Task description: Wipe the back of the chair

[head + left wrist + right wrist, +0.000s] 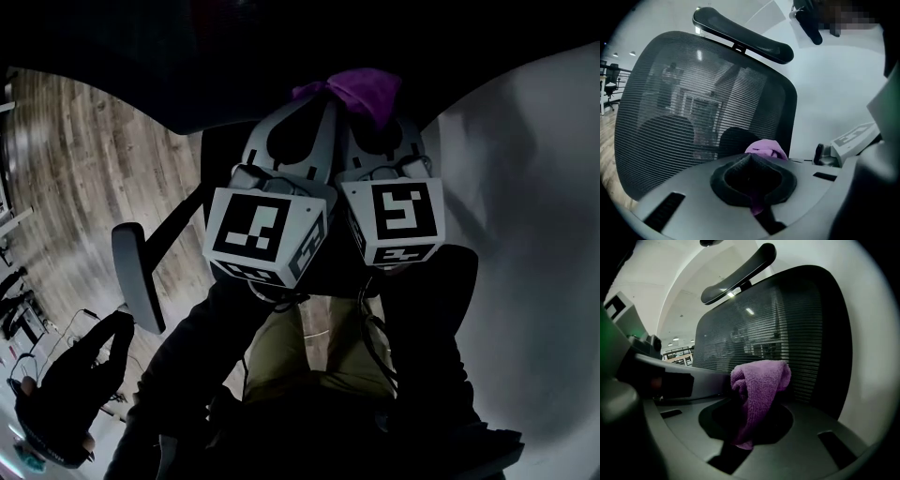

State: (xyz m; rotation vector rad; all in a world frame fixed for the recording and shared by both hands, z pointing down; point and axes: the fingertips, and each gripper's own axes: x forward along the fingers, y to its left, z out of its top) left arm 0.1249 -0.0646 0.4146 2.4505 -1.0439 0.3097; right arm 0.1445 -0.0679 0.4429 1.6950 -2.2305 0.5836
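Just in front of the chair's mesh back [693,108], both grippers are hovering side by side, nearly touching, with their marker cubes facing the head camera. The right gripper [750,420] is pinching a purple cloth [759,390]; the cloth is rising out of its jaws in a bunched fold and its top is sitting close to the mesh, though contact is hard to judge. The left gripper [752,176] is showing its pads drawn together, with a thin purple strip of the same cloth caught in the gap and the bunched part poking up just beyond them. From the head view, the cloth is showing at the gripper tips, mostly over the right one, against the dark edge of the chair's back. The curved headrest [745,40] is standing above the back on its bracket. One armrest [136,277] is sticking out to the left over the wooden floor [84,159]. A black-gloved hand [80,384] is showing at the lower left, well apart from the grippers.
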